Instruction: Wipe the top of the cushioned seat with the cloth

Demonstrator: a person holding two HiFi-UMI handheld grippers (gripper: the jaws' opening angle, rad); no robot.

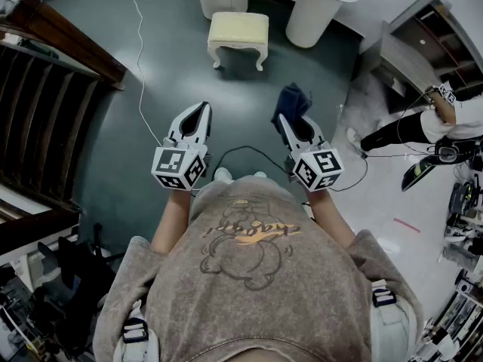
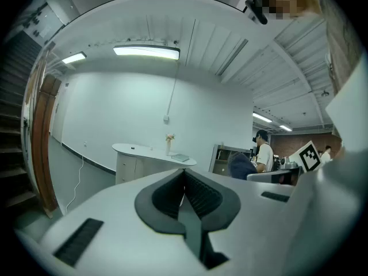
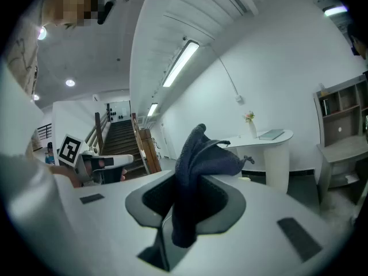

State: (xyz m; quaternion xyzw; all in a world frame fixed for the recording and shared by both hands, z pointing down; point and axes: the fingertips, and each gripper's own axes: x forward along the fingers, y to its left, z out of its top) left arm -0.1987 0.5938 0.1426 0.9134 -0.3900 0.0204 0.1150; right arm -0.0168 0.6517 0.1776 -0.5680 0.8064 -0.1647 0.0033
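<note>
I had both grippers out over the dark floor. The left gripper was bare; the right gripper had the blue cloth bunched at its tip. The cushioned seat stood at twelve o'clock, well apart, with the stairs at nine.

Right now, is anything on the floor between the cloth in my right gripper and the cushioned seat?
Nothing visible. The cloth, clamped in the right gripper, faces bare floor up to the cushioned seat; the thin white cable runs off to the left.

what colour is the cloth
The cloth is dark navy blue; the right gripper view shows it best.
</note>
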